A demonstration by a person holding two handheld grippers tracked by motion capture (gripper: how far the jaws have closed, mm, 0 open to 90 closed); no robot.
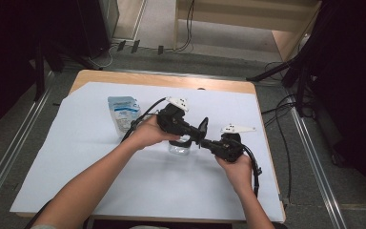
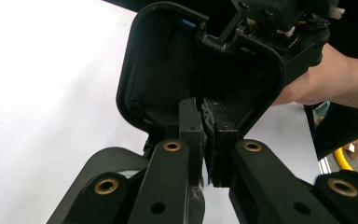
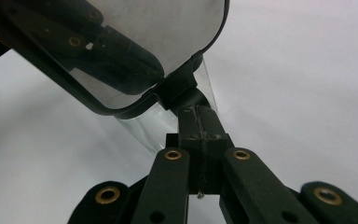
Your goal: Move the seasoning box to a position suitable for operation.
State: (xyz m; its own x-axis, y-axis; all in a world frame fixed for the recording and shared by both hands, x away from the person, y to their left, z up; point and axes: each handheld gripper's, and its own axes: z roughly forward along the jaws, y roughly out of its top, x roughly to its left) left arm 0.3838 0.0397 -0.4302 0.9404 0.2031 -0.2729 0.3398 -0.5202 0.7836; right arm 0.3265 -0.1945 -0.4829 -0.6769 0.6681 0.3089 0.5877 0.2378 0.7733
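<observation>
Lab recording space, paper-covered table (image 1: 124,200), floor rails (image 1: 9,157) left and right, cables (image 1: 281,114), dark stands (image 1: 295,71) far right

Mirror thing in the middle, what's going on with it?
A person holds a small black-framed mirror above the table between two grippers. The right gripper is clamped on its stem. The left gripper is shut at the mirror's back edge; a real grip isn't clear. A clear cup stands just below.
</observation>
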